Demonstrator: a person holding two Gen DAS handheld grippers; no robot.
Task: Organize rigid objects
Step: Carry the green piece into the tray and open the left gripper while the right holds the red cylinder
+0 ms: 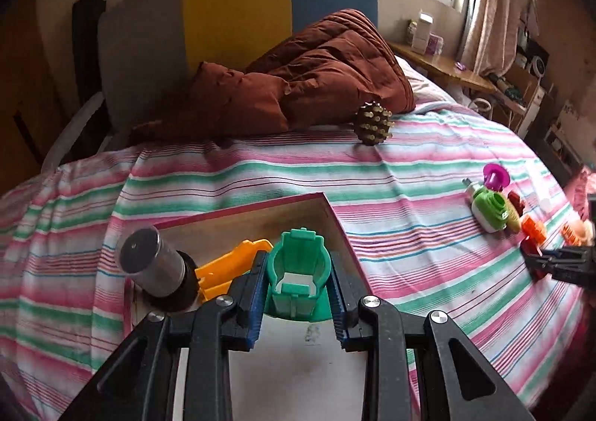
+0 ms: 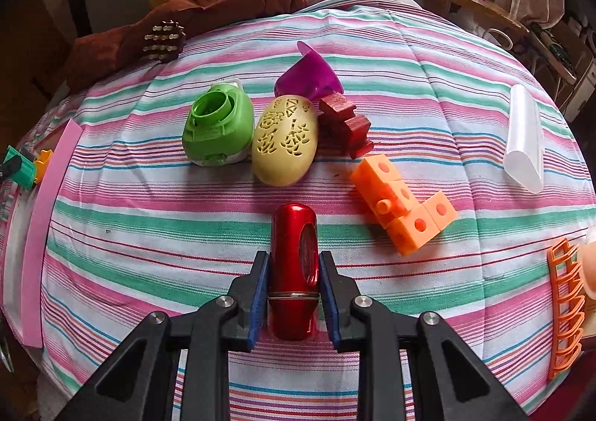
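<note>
At the bottom centre of the left wrist view, the left gripper (image 1: 298, 279) is clamped on a green plastic clip (image 1: 299, 272) over the pink-edged box (image 1: 238, 214); releasing it tilted could send it onto the yellow piece (image 1: 227, 264) or over the rim. Only the right wrist view shows the right gripper (image 2: 293, 283) closed on a red metal cylinder (image 2: 294, 260); being smooth and round, it may slip. Beyond lie a perforated egg (image 2: 285, 139) and orange blocks (image 2: 404, 205).
</note>
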